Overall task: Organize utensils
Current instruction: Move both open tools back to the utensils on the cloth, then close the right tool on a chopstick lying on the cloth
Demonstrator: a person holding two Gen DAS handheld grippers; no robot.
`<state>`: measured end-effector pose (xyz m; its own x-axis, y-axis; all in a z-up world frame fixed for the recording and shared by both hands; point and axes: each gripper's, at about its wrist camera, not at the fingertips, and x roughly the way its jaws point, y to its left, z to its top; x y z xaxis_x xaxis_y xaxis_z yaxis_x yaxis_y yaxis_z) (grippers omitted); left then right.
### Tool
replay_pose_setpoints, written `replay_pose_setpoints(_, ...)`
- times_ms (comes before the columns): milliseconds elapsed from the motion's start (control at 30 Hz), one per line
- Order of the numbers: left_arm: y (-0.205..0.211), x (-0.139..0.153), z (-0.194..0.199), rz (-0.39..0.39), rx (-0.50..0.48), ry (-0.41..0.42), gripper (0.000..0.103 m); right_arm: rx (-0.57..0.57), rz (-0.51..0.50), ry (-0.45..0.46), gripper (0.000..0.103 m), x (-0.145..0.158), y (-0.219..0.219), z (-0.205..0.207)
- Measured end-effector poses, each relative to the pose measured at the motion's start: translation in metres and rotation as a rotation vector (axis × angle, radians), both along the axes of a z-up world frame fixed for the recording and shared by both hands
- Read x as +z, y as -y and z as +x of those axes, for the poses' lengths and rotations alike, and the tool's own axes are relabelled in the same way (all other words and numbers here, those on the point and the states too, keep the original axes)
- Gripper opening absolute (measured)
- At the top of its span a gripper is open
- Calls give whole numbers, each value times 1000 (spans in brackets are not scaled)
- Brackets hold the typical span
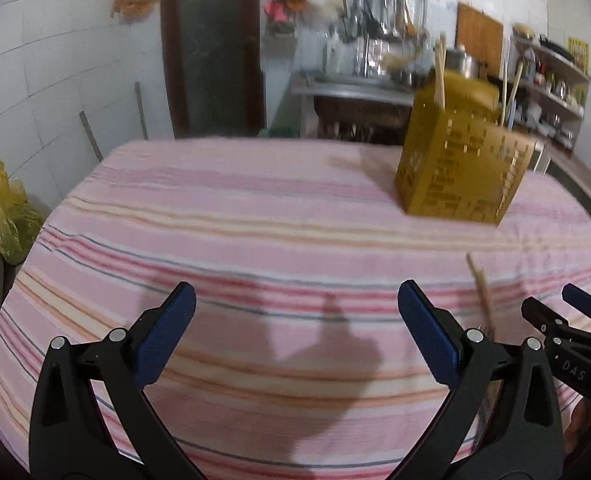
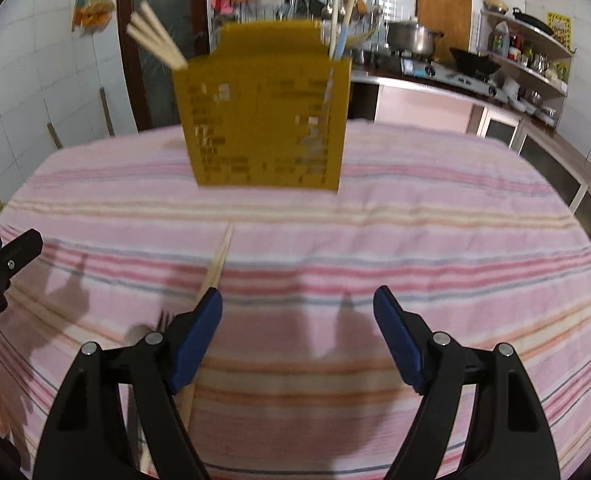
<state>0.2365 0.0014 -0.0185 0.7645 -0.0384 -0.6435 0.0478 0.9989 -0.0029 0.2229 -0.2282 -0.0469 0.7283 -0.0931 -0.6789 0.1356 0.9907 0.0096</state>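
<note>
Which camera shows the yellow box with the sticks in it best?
The right wrist view. There the yellow box faces the camera near the middle, with sticks poking out both sides. The left wrist view shows it off to the right, turned corner-on and blurrier.

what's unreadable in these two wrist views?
- Fork, right wrist view: only tines show; the right gripper finger hides the rest.
- Chopsticks on the cloth: near ends hidden behind the same finger; count blurred.
- Holder compartments: motion blur in both views.
- Left wrist view: right gripper cut off by the frame edge.
</note>
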Motion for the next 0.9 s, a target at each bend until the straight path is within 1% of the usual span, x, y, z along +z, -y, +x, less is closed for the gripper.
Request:
replay_pose_setpoints(133,-4,-10,4,-26,-6,-43,98,8,8,-35,77,-8,-7,1)
replay_pose_setpoints(200,-5,-14,6,-25,-7,-54,98,16,4,-45,77,-9,-11,2)
replay_pose_setpoints(367,-2,-15,6,-16,-6,-60,98,30,-16,-54,77,-10,-23,6)
replay_pose_setpoints(467,-2,-14,7,-17,-5,-59,98,38,-30,-85,77,-14,-27,13)
replay_pose_setpoints(633,2,-15,8,9,-7,-54,98,17,-16,-93,75,-12,-29,27)
replay_pose_setpoints(667,2,-16,8,13,-8,-56,98,15,-18,-97,69,-12,-29,32)
replay_pose_setpoints(700,3,-17,9,16,-10,-60,98,17,-20,-106,59,-12,-30,38)
replay_pose_setpoints(733,3,-17,9,16,-9,-64,98,18,-22,-114,55,-11,-32,45)
replay_pose_setpoints(767,3,-17,10,14,-7,-66,98,18,-25,-114,46,-10,-34,49)
replay_pose_setpoints(800,3,-17,10,10,-4,-67,98,27,-25,-116,35,-9,-37,54)
replay_pose_setpoints(833,3,-17,10,4,-1,-69,98,34,-26,-118,29,-9,-38,58)
replay_pose_setpoints(867,2,-18,11,-5,2,-75,98,38,-29,-120,18,-9,-40,61)
replay_pose_setpoints(900,3,-18,12,-12,1,-81,98,42,-25,-121,9,-9,-40,61)
